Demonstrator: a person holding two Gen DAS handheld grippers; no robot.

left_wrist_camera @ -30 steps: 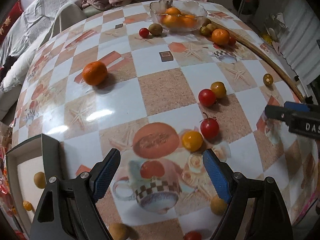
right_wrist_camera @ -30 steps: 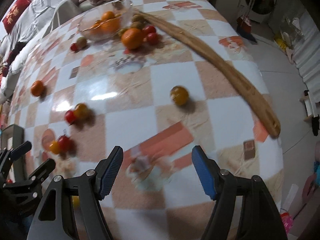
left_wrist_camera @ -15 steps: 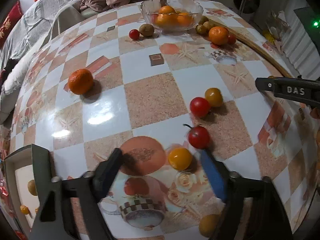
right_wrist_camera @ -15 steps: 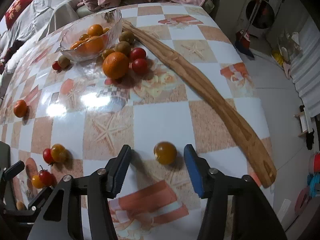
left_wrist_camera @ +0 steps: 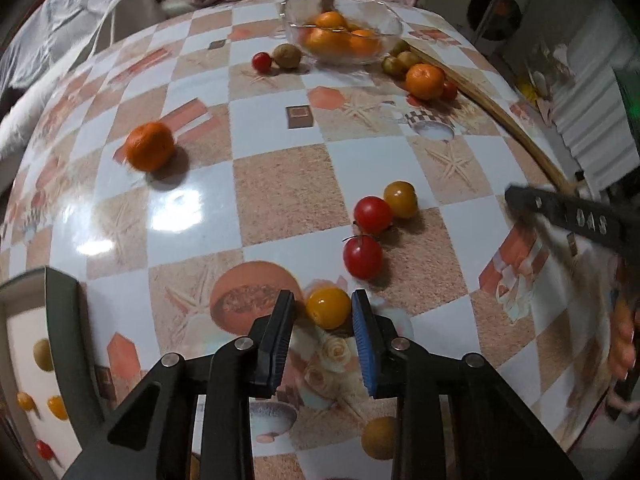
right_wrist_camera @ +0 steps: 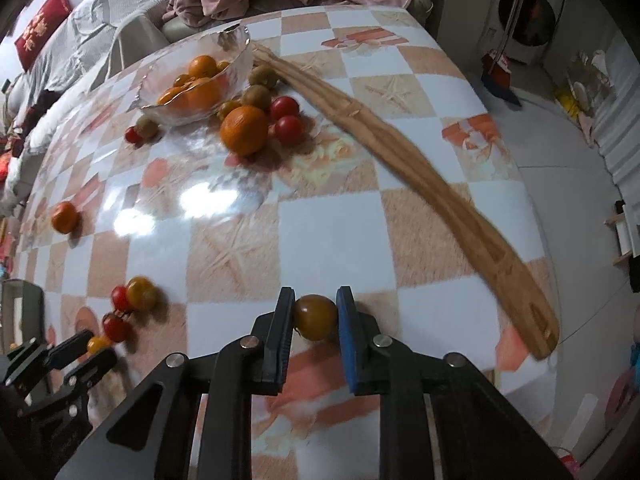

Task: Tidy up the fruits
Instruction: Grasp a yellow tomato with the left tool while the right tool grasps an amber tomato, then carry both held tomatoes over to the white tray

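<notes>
Item: two grippers, each brought down on a small fruit within the last second. We logged the left gripper (left_wrist_camera: 323, 308) with its jaws narrowed from wide apart to a close bracket around the yellow cherry tomato (left_wrist_camera: 328, 307), low centre of the left view; a thin gap showed on the left side, so we judged them closing, not yet clenched. We logged the right gripper (right_wrist_camera: 315, 314) with jaws pressed against both sides of the brownish tomato (right_wrist_camera: 315, 317), low centre of the right view, where half a second earlier they had stood apart from it. Both fruits sat on the worktop (left_wrist_camera: 280, 184). Remaining stock: red tomatoes (left_wrist_camera: 372, 215) mid-frame, a mandarin (left_wrist_camera: 150, 146) at left, a glass bowl (left_wrist_camera: 344, 36) of oranges at top, a tray (left_wrist_camera: 60, 312) at lower left holding small fruits. Judgement: two pickups under way at once, sorting far from complete.
</notes>
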